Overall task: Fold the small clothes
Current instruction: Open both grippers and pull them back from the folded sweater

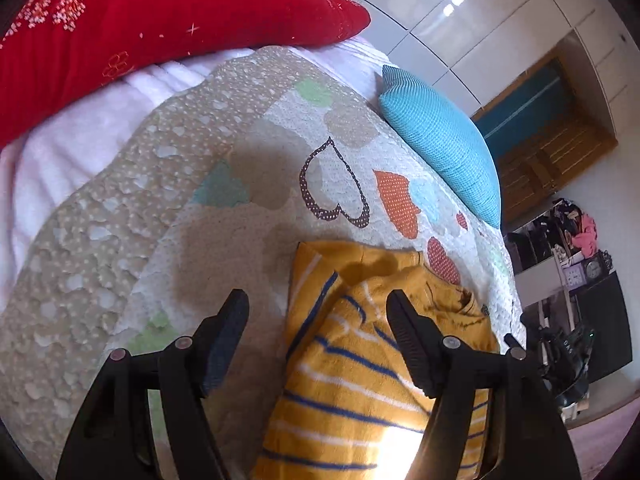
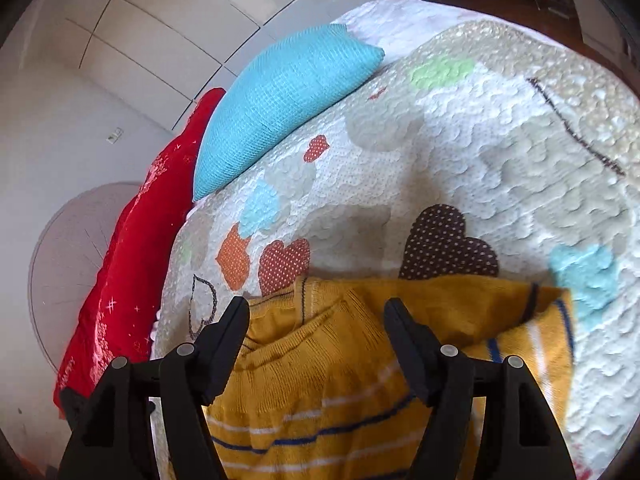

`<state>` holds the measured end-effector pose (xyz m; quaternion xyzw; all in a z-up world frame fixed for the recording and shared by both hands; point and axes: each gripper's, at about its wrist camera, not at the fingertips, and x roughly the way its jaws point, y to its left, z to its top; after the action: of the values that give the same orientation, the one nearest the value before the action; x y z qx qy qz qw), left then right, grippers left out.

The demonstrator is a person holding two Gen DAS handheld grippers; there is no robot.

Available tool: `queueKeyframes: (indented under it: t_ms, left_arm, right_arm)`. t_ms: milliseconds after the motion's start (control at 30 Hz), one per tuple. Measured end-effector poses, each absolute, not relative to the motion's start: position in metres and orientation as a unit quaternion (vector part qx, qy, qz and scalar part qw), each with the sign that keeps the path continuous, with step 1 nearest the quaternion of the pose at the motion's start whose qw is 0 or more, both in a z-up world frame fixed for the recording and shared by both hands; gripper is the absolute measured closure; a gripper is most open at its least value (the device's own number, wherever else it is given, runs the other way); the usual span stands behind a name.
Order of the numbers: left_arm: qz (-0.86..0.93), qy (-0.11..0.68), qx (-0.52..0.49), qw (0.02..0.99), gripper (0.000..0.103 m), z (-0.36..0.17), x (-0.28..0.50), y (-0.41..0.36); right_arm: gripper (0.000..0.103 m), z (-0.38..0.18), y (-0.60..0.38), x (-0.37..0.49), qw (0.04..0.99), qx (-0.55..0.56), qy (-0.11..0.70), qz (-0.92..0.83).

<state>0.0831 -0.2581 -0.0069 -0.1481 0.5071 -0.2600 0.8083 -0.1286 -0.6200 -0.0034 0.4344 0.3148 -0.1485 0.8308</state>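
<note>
I see my left gripper (image 1: 316, 304) and right gripper (image 2: 316, 310) both spread wide, holding nothing. Under them lies the soft, fuzzy yellow striped sweater (image 1: 360, 380), folded on the bumpy heart quilt (image 1: 260, 152). Farther off sits a puffy blue pillow (image 1: 440, 140).

A yellow striped sweater (image 1: 360, 360) lies on the quilted bed (image 1: 120, 240), directly under both sets of tongs, left (image 1: 318, 308) and right (image 2: 316, 312), each with jaws apart and nothing between them. Bare quilt stretches clear to the left of the garment and beyond its far edge. A blue cushion (image 1: 444, 140) blocks the bed's far side, and a red pillow (image 1: 140, 20) closes off the head end. A cluttered shelf (image 1: 568, 248) stands past the bed's edge.
</note>
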Motion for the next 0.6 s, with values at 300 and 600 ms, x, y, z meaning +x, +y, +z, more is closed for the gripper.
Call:
queueKeyframes:
  t_ms: [300,600]
  left_arm:
    - [-0.234,0.503,-0.047,0.831,0.025,-0.03,-0.005,-0.224]
    - [-0.171,0.46,0.075,0.868,0.016,-0.068,-0.047,-0.208]
  right_arm:
    - [0.064,0.006,-0.538,-0.22,0.876,0.264,0.371,-0.161]
    - [0.065,-0.028,-0.494,-0.22,0.851,0.069,0.45,-0.262]
